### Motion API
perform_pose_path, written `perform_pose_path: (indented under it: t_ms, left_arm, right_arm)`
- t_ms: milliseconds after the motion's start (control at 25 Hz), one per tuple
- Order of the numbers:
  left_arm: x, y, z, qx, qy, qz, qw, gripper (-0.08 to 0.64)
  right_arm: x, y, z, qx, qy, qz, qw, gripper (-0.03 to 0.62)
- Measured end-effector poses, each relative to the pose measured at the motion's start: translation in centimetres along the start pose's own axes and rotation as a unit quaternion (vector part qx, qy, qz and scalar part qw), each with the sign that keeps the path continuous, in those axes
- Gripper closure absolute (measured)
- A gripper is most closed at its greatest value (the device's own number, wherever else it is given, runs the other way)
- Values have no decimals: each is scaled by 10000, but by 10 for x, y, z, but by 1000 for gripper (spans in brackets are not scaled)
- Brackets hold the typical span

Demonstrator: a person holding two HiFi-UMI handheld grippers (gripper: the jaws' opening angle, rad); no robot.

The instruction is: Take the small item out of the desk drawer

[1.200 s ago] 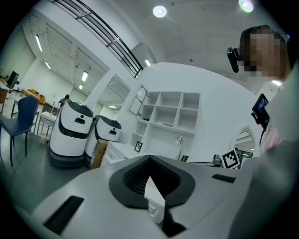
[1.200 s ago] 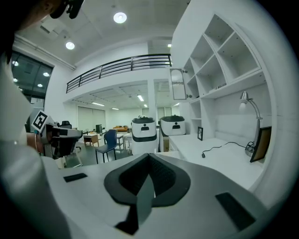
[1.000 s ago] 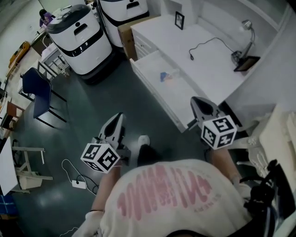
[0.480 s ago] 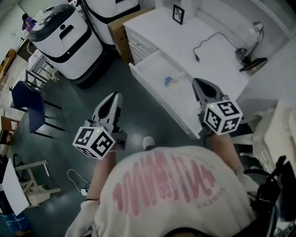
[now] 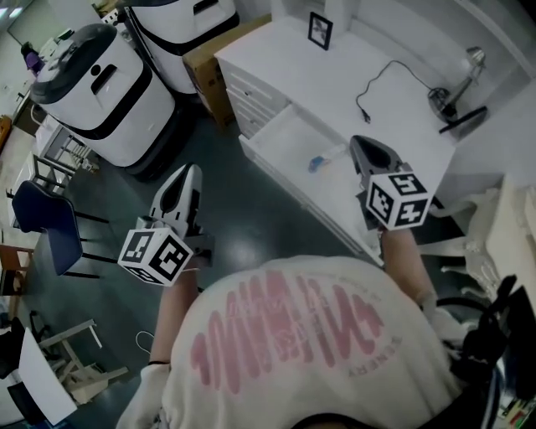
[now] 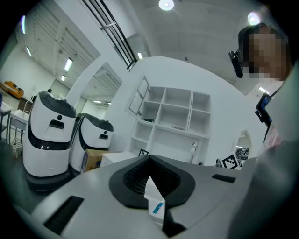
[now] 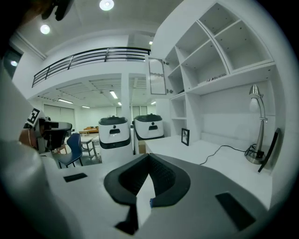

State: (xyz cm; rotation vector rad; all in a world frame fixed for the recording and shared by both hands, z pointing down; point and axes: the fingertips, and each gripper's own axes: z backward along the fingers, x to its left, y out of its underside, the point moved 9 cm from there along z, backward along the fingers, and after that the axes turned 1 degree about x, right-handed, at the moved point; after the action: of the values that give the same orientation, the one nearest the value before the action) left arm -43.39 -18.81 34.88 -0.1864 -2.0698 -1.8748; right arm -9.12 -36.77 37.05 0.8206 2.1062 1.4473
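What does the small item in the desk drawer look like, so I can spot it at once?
Find the white desk with the black cable lying on top; one drawer stands pulled open. The small item lies on the drawer's floor, a little blue piece with a pale end, the only coloured thing visible in that white drawer.

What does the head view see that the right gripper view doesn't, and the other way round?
Only the head view: the person's white shirt with pink print, the cube with square markers on the right gripper, and the whole open white drawer.

Only the right gripper view: the white wall shelves, the round ceiling lights and the black balcony railing.

Both: the small black picture frame, the silver desk lamp, the black cable and the two white-and-black rounded machines.
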Motion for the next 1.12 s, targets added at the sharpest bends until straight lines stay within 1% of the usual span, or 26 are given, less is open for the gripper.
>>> perform_pose_path:
  t_ms: [120,240,320,400,480,560,720,760,800,840,920,960,1000,1120]
  left_arm:
    - [20,9,-4,118,-34,122,9999,531]
    - [36,19,-4,249,-116,255,9993,531]
    - [46,23,-2,300,-189,310,9989,531]
    - [55,25,-1,326,-281,347,9985,531]
    - [64,25,1,343,-388,391,9979,531]
    - [74,26,3,358,-506,452,9971,531]
    - [88,30,6,390,-678,520,9956,531]
    - [91,31,7,394,-705,526,9953,531]
    - [94,33,8,398,-741,547,9950,531]
    - [97,36,10,406,-794,584,9943,531]
    - [103,39,13,426,-898,646,9929,531]
    - [106,40,14,431,-939,657,9925,531]
    - [108,40,15,429,-983,666,9920,531]
    - [113,39,19,407,-1161,716,9898,531]
  right_arm:
    - [-9,16,-18,255,169,-252,9992,576]
    - [-20,35,-36,516,200,-753,9956,576]
    - [-27,49,-49,674,229,-1193,9903,575]
    - [-34,64,-62,872,298,-1710,9810,575]
    - [-41,81,-76,1083,417,-2285,9666,575]
    - [-49,98,-90,1262,609,-2814,9493,575]
    - [-61,126,-120,1576,1056,-3527,9163,572]
    - [-63,133,-127,1668,1126,-3716,9063,542]
    - [-65,140,-133,1753,1169,-3918,8956,444]
    - [-66,146,-140,1826,1215,-4104,8851,391]
    - [-67,158,-149,1956,1378,-4380,8665,386]
    - [-68,164,-152,2021,1460,-4500,8575,367]
    - [-69,169,-155,2080,1527,-4632,8478,333]
    - [-71,184,-164,2177,1734,-5018,8190,310]
